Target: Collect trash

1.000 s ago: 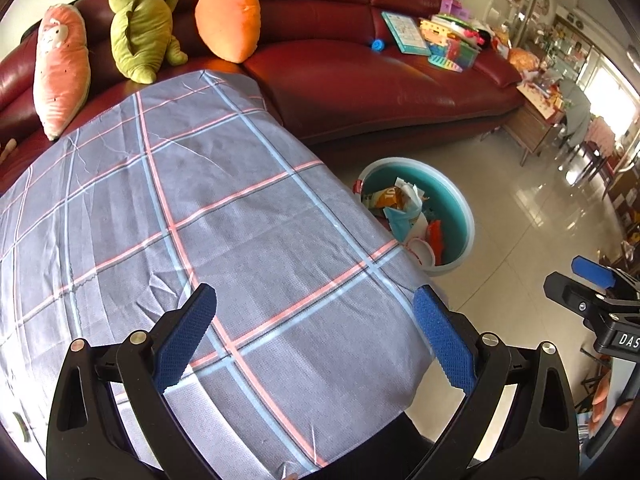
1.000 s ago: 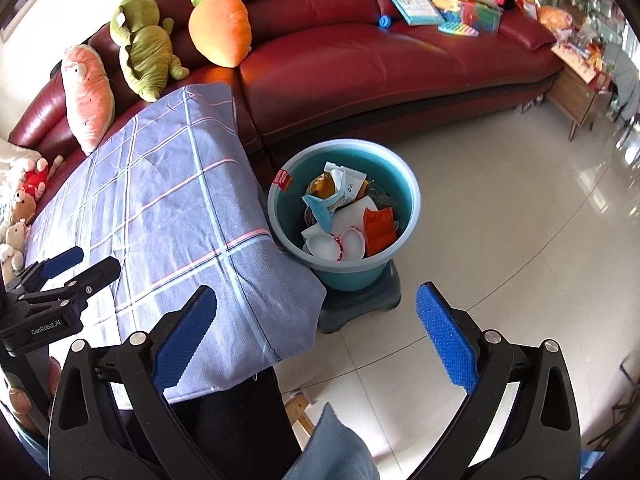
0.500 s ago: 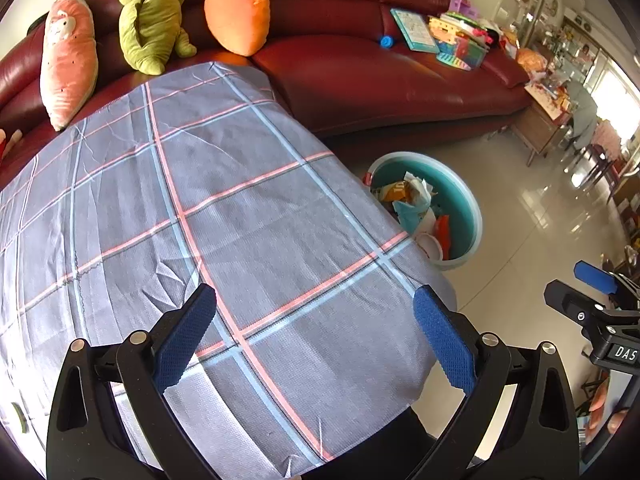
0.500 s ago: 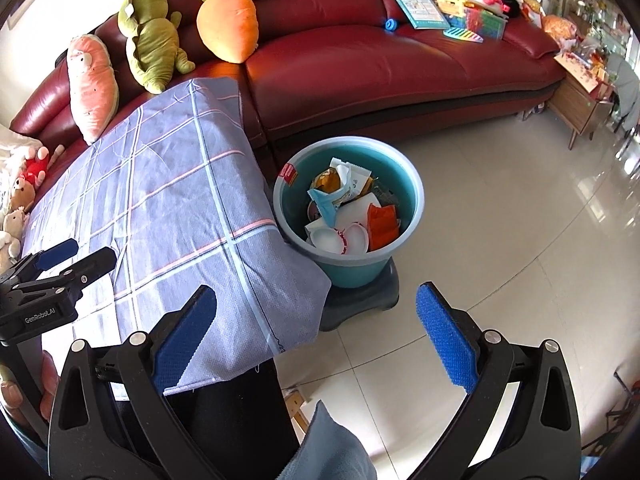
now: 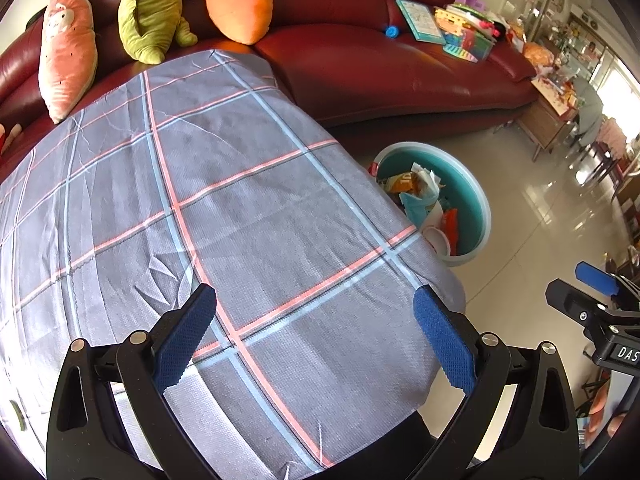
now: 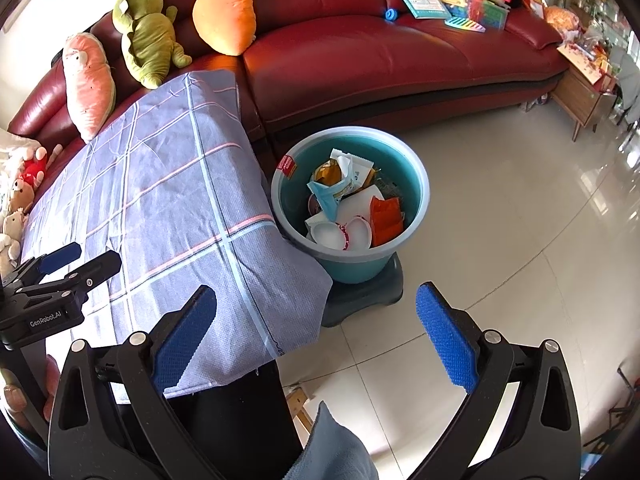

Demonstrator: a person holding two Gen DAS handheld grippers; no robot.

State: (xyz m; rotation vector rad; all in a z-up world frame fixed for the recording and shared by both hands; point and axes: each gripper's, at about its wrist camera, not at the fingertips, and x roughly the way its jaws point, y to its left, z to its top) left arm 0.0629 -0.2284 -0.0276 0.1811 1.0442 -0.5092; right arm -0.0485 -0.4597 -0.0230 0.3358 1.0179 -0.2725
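Left gripper (image 5: 316, 336) spread wide, empty, over the grey plaid-clothed counter (image 5: 240, 208), which shows no litter. Right gripper (image 6: 316, 336) likewise wide, empty. One round teal plastic bin (image 6: 420, 184), at twelve o'clock from it on the floor, holds the wrappers and white cups (image 6: 344, 234). Collection appears finished; next move requires locating remaining trash. Three plush toys counted.

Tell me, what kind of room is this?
Most likely a home living room: a long red leather sofa with plush toys along its back, a cloth-covered table, and a teal trash bucket on the tiled floor.
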